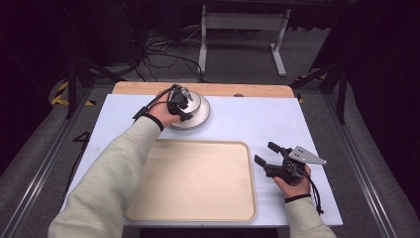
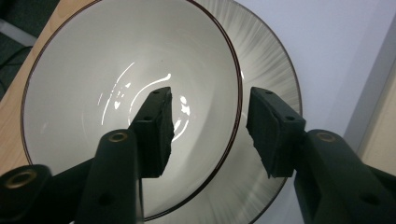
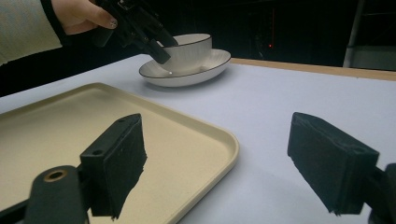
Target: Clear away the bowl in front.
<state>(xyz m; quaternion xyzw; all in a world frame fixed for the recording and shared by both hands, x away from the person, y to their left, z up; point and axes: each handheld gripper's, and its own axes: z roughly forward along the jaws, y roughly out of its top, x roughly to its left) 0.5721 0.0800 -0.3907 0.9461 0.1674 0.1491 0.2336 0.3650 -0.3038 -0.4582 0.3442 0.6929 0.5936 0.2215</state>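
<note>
From the high view, the left gripper [image 1: 184, 105] is down over a bowl [image 1: 194, 102] that sits on a plate [image 1: 197, 119] at the far side of the table [image 1: 257, 119]. The tray [image 1: 193, 179] lies empty nearer the person. The right gripper [image 1: 266, 154] rests beside the tray's right edge, its jaws spread with nothing between them. Judging by this, the pick-up is only starting: the bowl is not yet lifted and nothing is on the tray.

In the left gripper view, one jaw hangs inside the bowl [image 2: 126, 88] and the other outside, over the plate [image 2: 271, 65]. They straddle the rim half-closed, with gaps to the wall, so not yet pinching.

In the right gripper view, the bowl [image 3: 189, 49] and plate [image 3: 187, 74] stand well ahead, with the tray [image 3: 93, 130] just ahead to its left.

No brand, label or writing can be read in any view.
</note>
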